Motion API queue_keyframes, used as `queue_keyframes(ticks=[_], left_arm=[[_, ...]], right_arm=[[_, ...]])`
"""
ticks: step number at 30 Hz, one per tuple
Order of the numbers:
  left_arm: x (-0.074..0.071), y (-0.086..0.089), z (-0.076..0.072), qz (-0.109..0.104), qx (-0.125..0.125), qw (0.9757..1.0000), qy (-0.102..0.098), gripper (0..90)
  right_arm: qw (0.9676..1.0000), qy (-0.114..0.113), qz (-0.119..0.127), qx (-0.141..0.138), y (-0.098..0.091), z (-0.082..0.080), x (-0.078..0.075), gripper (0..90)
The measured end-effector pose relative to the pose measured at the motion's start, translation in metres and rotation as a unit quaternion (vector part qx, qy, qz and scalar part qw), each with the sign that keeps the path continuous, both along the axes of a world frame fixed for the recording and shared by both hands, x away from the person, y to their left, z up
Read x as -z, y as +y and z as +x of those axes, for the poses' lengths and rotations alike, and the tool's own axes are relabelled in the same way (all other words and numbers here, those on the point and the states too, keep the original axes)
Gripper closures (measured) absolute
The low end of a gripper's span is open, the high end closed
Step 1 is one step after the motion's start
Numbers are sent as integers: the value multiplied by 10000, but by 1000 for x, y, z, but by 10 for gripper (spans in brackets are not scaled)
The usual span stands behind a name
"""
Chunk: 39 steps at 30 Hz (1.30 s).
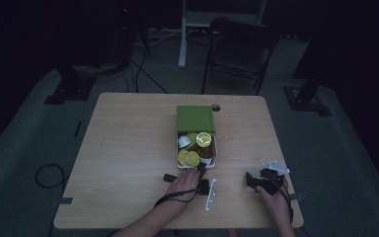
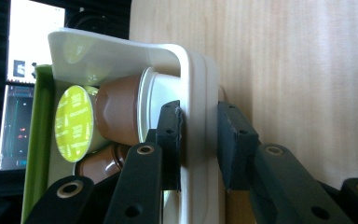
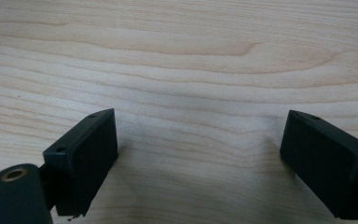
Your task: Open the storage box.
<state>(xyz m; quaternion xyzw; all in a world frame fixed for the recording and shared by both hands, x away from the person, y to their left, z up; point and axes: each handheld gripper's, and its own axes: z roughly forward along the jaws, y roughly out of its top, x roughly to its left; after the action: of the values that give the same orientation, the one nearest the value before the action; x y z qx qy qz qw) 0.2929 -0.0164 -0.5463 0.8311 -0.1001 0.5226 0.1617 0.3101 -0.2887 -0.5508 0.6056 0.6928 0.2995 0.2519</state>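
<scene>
From the high view, the white tray [image 1: 216, 148] full of coffee capsules [image 1: 203, 139] sits mid-table below its green lid [image 1: 195, 118], and the left gripper [image 1: 201, 170] meets its near edge while the right gripper [image 1: 254, 180] rests well apart on the wooden table [image 1: 128, 143]. In the left gripper view the left gripper [image 2: 199, 140] has its jaws clamped on the tray's wall [image 2: 196, 107], beside a brown capsule [image 2: 119, 109]; the thin plastic looks light, stiff and rather slick, so that rim seems the right hold, though loose capsules may shift. In the right gripper view the right gripper [image 3: 198, 161] stands wide open over bare wood.
</scene>
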Motion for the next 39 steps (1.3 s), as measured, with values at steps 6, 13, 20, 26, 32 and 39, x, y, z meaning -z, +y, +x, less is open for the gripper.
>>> queue_keyframes(ticks=[6, 13, 20, 26, 32, 39], left_arm=[[-1, 1, -7, 61, -14, 10000, 20, 733], [-1, 3, -14, -7, 26, 10000, 69, 732], [-2, 3, -20, -1, 54, 9999, 95, 733], [-3, 4, -24, 6, 55, 9999, 115, 733], [-4, 4, -26, 10, 53, 9999, 149, 732], [-4, 2, -27, -81, 65, 9997, 223, 733]], right_arm=[[10000, 0, 0, 0, 0, 0, 0, 106], [10000, 0, 0, 0, 0, 0, 0, 106], [10000, 0, -1, 0, 0, 0, 0, 106], [10000, 2, 1, 1, 0, 0, 0, 106], [10000, 2, 1, 2, 0, 0, 0, 106], [10000, 2, 0, 1, 0, 0, 0, 106]])
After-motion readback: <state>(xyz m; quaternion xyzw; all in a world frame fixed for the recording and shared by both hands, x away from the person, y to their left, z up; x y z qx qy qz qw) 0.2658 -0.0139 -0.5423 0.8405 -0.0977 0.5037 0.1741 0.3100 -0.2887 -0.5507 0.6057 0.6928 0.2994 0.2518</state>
